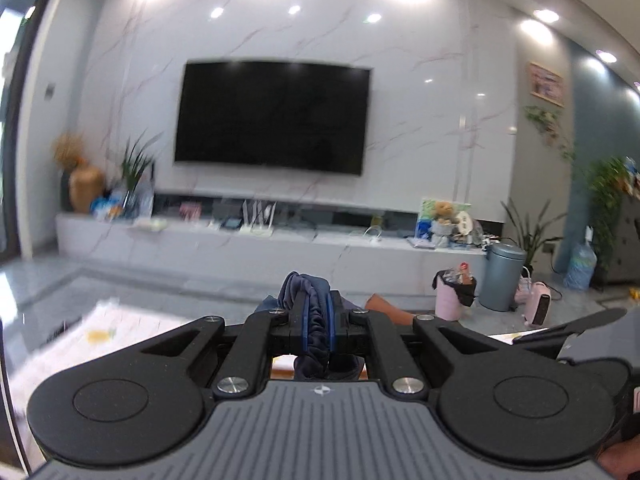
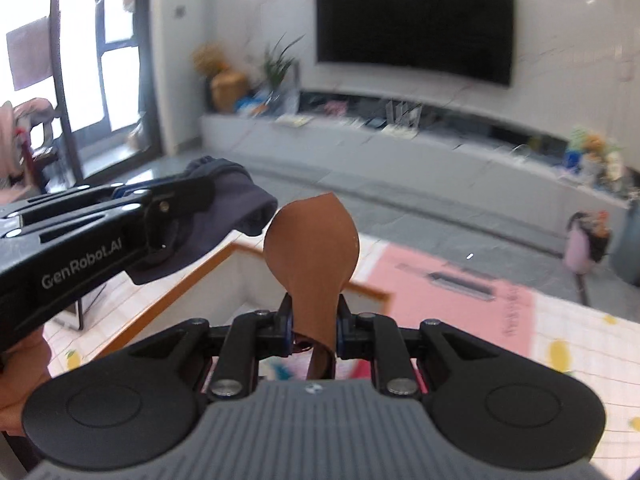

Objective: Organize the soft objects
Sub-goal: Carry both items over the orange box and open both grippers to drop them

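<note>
Firstly, left wrist view. The left gripper [image 1: 318, 322] is seen pressed together on a navy cloth [image 1: 310, 300]; the fabric is bunched between the blue pads [image 1: 305, 322], rising above the fingertips and hanging below them. A brown cloth [image 1: 386, 309] is partly seen just right of the fingers, its lower part hidden. At the right edge the right gripper [image 1: 576, 326] is caught side-on, its fingertips out of sight. Beyond are recorded a TV [image 1: 272, 116] on a marble wall, a long grey console [image 1: 256, 246] with blurred clutter, a grey bin [image 1: 502, 276] and a pink bin [image 1: 450, 298] on the floor. A patterned mat [image 1: 100, 332] is noted at lower left, blurred.

Next, right wrist view. The right gripper [image 2: 314, 328] is seen pinching the brown cloth [image 2: 312, 248], which stands upright above the fingers in a rounded, pointed shape, a strip trailing below. The left gripper [image 2: 176, 206] enters from the left, held raised, with the navy cloth [image 2: 236, 208] clamped and draped beyond its tip; the two cloths are near each other, apart. Below them a white box [image 2: 224, 276] with a wood rim is recorded, and a mat [image 2: 460, 292] with a pink panel lies to the right. The TV [image 2: 414, 20] and console [image 2: 400, 148] are blurred behind.
</note>
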A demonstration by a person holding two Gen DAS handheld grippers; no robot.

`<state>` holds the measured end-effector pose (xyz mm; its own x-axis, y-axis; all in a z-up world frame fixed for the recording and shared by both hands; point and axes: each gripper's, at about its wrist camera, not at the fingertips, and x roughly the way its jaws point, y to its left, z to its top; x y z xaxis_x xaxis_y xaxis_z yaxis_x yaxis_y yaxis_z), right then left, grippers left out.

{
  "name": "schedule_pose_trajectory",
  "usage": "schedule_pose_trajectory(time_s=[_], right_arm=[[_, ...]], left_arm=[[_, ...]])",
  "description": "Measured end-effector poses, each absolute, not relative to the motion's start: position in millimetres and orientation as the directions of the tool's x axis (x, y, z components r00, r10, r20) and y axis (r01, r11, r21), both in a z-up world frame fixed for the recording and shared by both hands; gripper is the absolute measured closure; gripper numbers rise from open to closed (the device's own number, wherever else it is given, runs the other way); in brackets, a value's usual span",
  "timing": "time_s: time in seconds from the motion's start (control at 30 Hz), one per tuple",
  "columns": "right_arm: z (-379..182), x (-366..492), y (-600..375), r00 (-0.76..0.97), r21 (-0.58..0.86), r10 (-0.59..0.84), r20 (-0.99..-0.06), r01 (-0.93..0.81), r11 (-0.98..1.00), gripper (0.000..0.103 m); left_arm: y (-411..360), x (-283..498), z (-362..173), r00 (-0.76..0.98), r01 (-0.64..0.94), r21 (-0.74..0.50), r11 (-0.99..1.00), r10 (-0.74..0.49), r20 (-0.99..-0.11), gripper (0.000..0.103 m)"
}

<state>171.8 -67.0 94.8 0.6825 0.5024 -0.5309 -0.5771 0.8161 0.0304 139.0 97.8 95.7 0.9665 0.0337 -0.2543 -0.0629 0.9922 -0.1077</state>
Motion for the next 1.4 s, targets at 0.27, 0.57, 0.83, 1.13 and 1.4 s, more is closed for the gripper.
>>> schedule_pose_trajectory(time_s=[0.27,0.57,0.83,1.13,1.4], right_arm=[[47.7,211.3,-9.5,0.524,0.010,0.504,-0.687,-0.686,0.727,0.086],[8.1,217.1,9.4,0.469,-0.078,0.456,-0.757,-0.757,0.649,0.086],[4.2,221.0,6.2,0.469,-0.124,0.414,-0.780,-0.765,0.632,0.085],[1.2,211.9,1.6,0.466,-0.112,0.401,-0.789,-0.751,0.651,0.085],[7.3,219.9,4.3,0.484,-0.084,0.391,-0.783,-0.705,0.704,0.082]], left_arm=[[142.4,185.4,56.2,0.893,-0.104,-0.180,0.978,0.012,-0.451,0.094],[161.3,209.3,26.1,0.789,-0.206,-0.183,0.961,0.052,-0.612,0.094],[164.1,208.5,13.6,0.744,-0.230,-0.129,0.965,0.089,-0.662,0.084],[164.1,188.8,28.1,0.799,-0.133,-0.192,0.972,-0.010,-0.602,0.018],[178.1,158.4,49.3,0.843,-0.105,-0.290,0.951,-0.070,-0.533,0.018]])
